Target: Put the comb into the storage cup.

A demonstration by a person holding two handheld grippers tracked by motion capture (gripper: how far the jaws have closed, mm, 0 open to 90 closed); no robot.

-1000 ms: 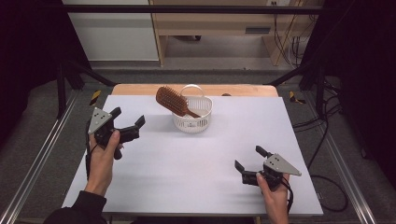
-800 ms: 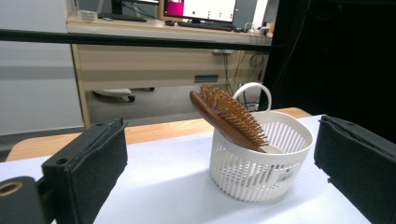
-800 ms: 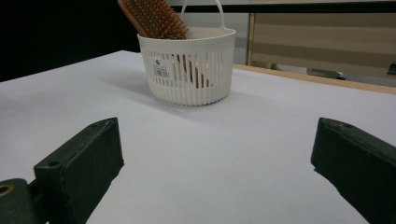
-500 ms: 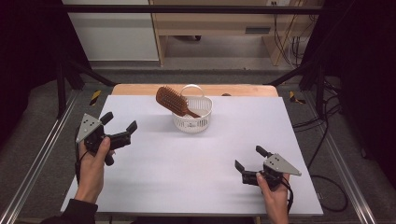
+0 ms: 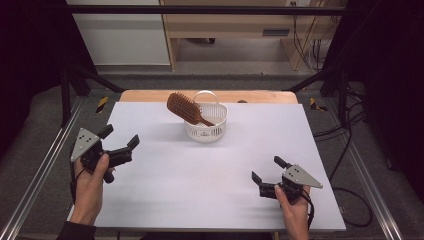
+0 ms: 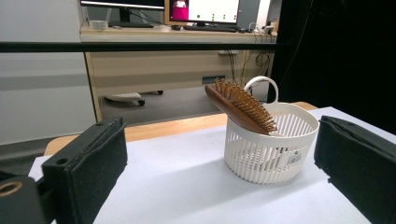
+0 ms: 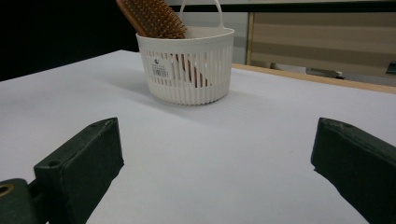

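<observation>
A white slatted basket [image 5: 206, 131] [image 6: 271, 149] [image 7: 189, 70] stands at the table's far middle. A brown wooden hairbrush [image 5: 185, 108] [image 6: 240, 106] [image 7: 152, 18] leans in it, handle down, bristled head sticking out over the left rim. My left gripper [image 5: 119, 139] [image 6: 219, 182] is open and empty at the table's left edge, held just above the surface and facing the basket. Near the front right my right gripper [image 5: 269, 169] [image 7: 215, 172] rests low, open and empty, also pointed at the basket.
The white table top [image 5: 165, 175] has a wooden strip [image 5: 150, 95] along its far edge. Metal frame rails [image 5: 45, 165] run along both sides, with cables [image 5: 345, 145] on the floor to the right. A desk with monitors [image 6: 205, 9] stands beyond the table.
My left gripper has pulled back toward the person and leftward, from beside the basket's left to the table's left edge. The right gripper, basket and brush have stayed still.
</observation>
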